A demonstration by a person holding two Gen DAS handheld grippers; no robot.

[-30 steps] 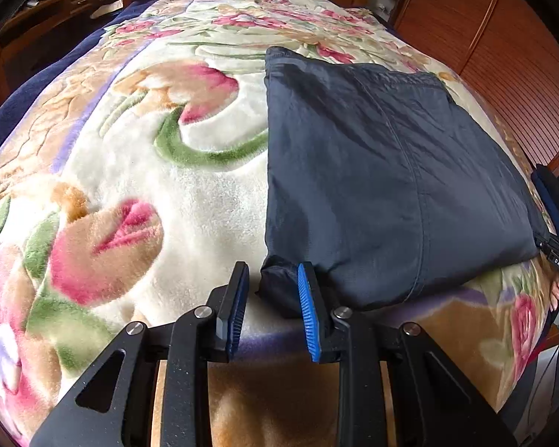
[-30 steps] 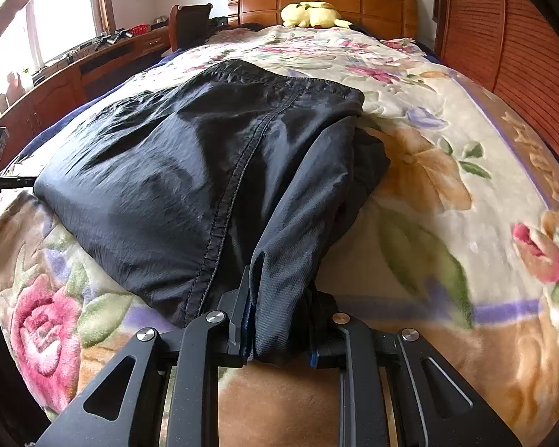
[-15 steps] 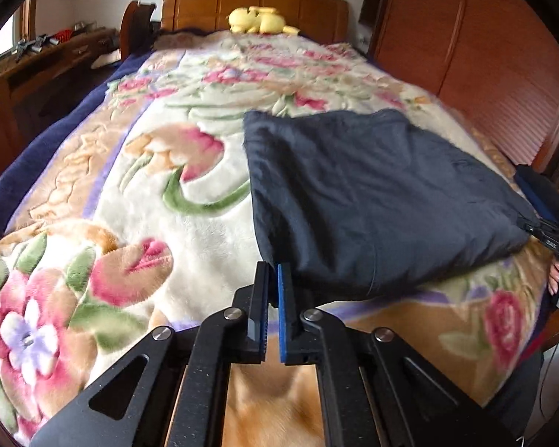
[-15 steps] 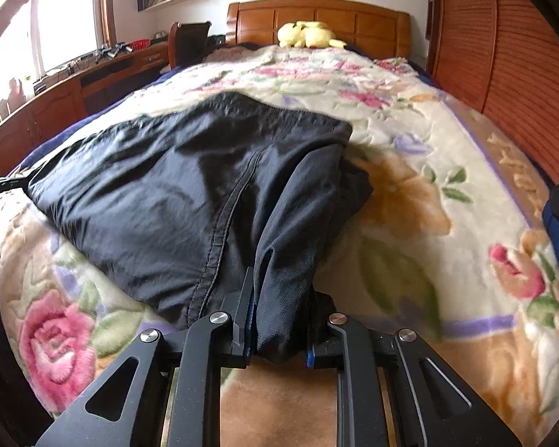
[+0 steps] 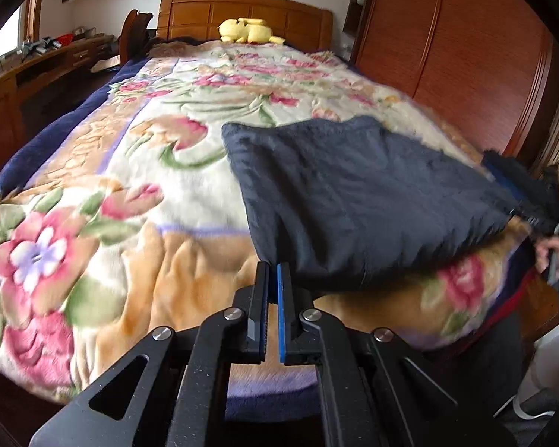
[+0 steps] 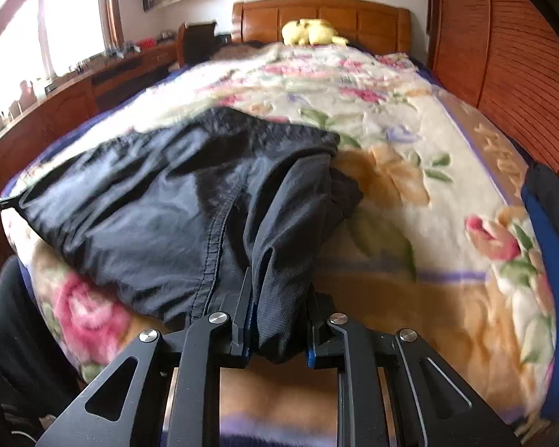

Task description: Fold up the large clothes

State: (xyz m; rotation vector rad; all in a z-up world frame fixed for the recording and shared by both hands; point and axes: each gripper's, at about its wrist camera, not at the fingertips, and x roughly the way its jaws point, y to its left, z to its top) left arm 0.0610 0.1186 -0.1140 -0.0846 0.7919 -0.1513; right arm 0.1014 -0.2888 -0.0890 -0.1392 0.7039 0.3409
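**Dark garment gripped at two corners on the flowered bed**

A dark navy garment (image 5: 357, 201) lies folded on the floral blanket (image 5: 104, 223) of the bed, toward the foot end and to the 3 o'clock side in the left wrist view. In the right wrist view it spreads from the centre out to 9 o'clock.

The left hand-held gripper (image 5: 273, 279) has its jaws pinched almost together, tips at the garment's near corner at 6 o'clock. The corner cloth meets the tips, but blur keeps me from telling whether any fabric is truly caught between the pads.

The right hand-held gripper (image 6: 277, 320) stands narrow, clamped on a thick bunch of the garment's folded edge; the cloth fills the gap between its fingers and hangs a little below them. In the left wrist view that gripper shows as a dark blurred shape at 3 o'clock, at the garment's far corner, with a hand (image 5: 553, 251) just under it.

At 12 o'clock a yellow plush toy (image 5: 248, 31) rests against the wooden headboard (image 5: 242, 11). A wooden wardrobe (image 5: 466, 56) stands along the 2 o'clock side, and a long desk (image 6: 104, 78) runs under the window at 10 o'clock.
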